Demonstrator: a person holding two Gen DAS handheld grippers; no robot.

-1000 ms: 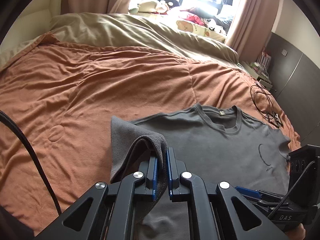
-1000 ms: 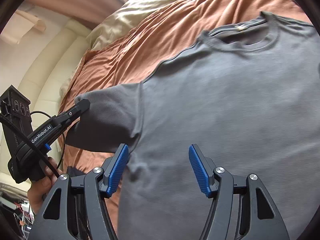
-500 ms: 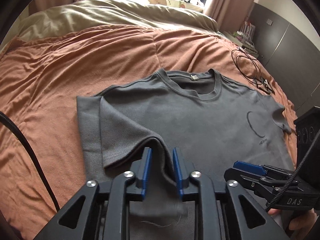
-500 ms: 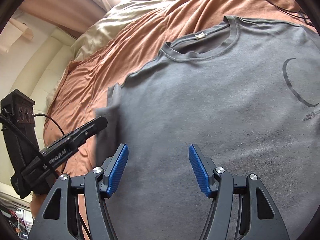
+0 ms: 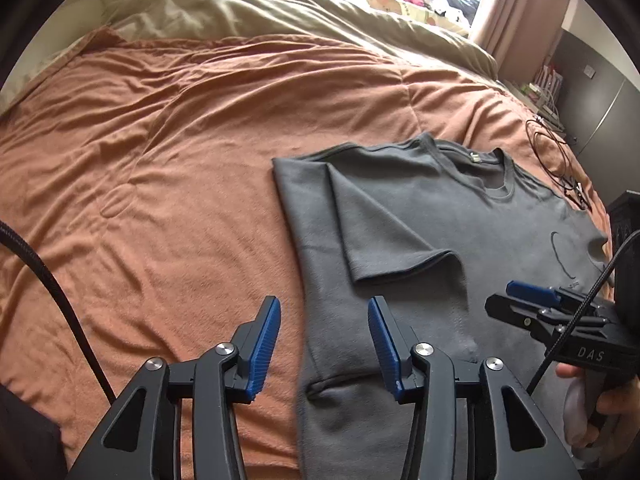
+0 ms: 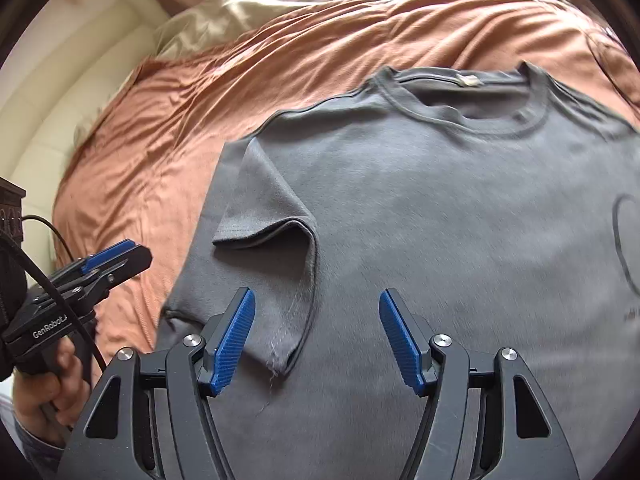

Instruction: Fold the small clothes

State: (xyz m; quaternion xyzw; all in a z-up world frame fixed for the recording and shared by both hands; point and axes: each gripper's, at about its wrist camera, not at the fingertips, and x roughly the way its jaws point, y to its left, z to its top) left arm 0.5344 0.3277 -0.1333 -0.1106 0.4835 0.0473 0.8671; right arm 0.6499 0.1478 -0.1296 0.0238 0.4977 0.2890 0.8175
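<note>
A dark grey cotton T-shirt (image 5: 432,240) lies flat on the rumpled rust-orange bedspread (image 5: 160,160) toward the bed's right-hand side, its one sleeve (image 6: 264,208) folded in over the chest, a small pale label at the neckline too small to read. The left claw (image 5: 324,344), lettered "GenRobot" on its body, has just been opening; its blue pads stand apart with nothing between them, over the shirt's side edge. The right claw (image 6: 316,336), marked "DAS", hangs open and empty above the folded fabric. A black cable (image 5: 560,156) lies near the bed's far right edge.
</note>
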